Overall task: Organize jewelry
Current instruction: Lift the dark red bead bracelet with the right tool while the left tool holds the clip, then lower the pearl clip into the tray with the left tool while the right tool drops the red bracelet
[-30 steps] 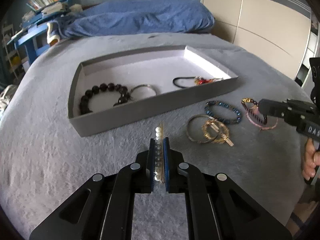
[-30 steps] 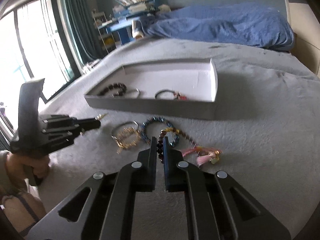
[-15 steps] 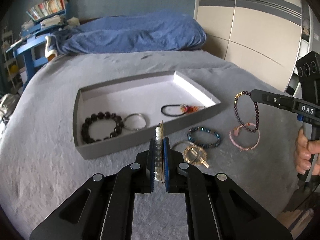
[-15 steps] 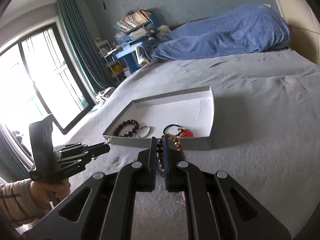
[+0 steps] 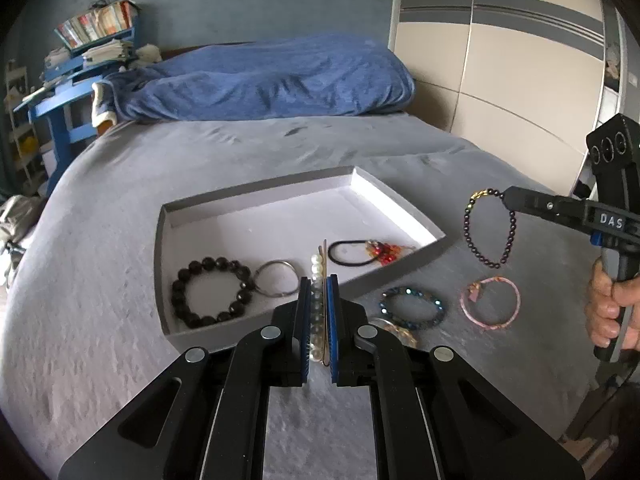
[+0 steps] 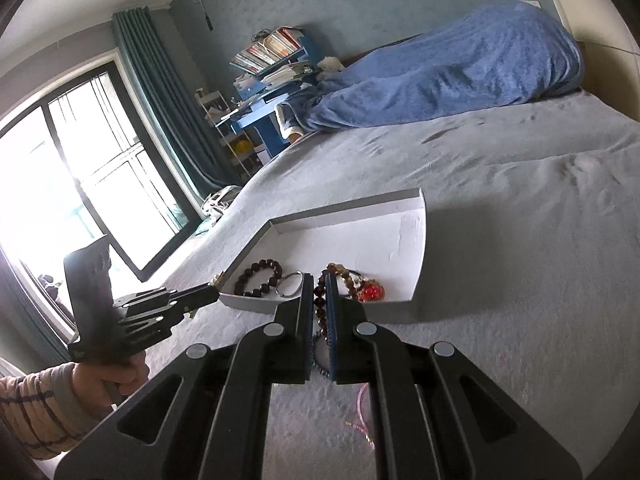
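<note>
My left gripper (image 5: 319, 284) is shut on a pearl hair clip (image 5: 317, 268), held above the near wall of the grey tray (image 5: 280, 196). My right gripper (image 6: 319, 282) is shut on a dark bead bracelet (image 5: 489, 232), which hangs in the air to the right of the tray. The tray holds a black bead bracelet (image 5: 212, 292), a silver ring bangle (image 5: 276, 284) and a black hair tie with a red charm (image 5: 368, 252). A blue bead bracelet (image 5: 412, 306), a pink cord bracelet (image 5: 490, 306) and a gold bracelet (image 5: 394, 330) lie on the grey bed cover in front of the tray.
The bed (image 5: 100, 280) is covered in grey plush fabric. A blue duvet (image 5: 264, 80) lies at its far end. A blue desk with books (image 5: 80, 68) stands at the back left, a wardrobe (image 5: 500, 60) on the right, a window (image 6: 80, 184) on the left.
Both grippers have risen above the bed. The right gripper lifted the dark bead bracelet off the cover, leaving the pink one behind. The left gripper carried the pearl clip towards the tray.
</note>
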`<state>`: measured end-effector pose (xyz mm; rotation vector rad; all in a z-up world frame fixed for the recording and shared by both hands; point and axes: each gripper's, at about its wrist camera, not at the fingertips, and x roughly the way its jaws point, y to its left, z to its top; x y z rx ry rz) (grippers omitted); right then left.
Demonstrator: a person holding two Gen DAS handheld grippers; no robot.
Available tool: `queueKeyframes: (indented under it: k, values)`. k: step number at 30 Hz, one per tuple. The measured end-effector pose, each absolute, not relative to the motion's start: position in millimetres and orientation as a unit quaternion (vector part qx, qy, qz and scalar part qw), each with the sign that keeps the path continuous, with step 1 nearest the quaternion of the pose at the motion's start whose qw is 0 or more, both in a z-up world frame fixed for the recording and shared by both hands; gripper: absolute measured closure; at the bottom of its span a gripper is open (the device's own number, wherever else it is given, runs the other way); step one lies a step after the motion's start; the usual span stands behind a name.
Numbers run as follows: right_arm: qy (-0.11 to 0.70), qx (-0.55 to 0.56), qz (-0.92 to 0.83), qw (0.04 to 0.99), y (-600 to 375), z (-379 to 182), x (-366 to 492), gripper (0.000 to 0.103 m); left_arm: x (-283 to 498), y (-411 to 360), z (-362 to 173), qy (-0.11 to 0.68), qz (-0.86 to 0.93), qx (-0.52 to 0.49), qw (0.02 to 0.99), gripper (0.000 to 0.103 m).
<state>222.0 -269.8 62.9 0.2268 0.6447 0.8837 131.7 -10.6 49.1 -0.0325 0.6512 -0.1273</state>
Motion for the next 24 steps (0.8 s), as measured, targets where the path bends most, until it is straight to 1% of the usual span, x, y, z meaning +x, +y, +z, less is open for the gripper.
queueKeyframes:
  k: [4, 11, 17, 24]
  values:
    - [0.307, 0.120, 0.417, 0.847, -269, 66, 235, 0.097, 141, -4, 49, 0.323, -0.055, -0.020, 0.945, 0.095]
    - [0.320, 0.097, 0.402, 0.852, -245, 69, 265, 0.097, 167, 9, 49, 0.328, -0.038, -0.030, 0.943, 0.095]
    - [0.344, 0.070, 0.378, 0.857, -215, 52, 287, 0.097, 190, 11, 40, 0.338, -0.027, -0.028, 0.940, 0.095]
    - [0.367, 0.022, 0.353, 0.860, -187, 28, 297, 0.097, 216, 8, 18, 0.370, -0.011, -0.011, 0.929, 0.095]
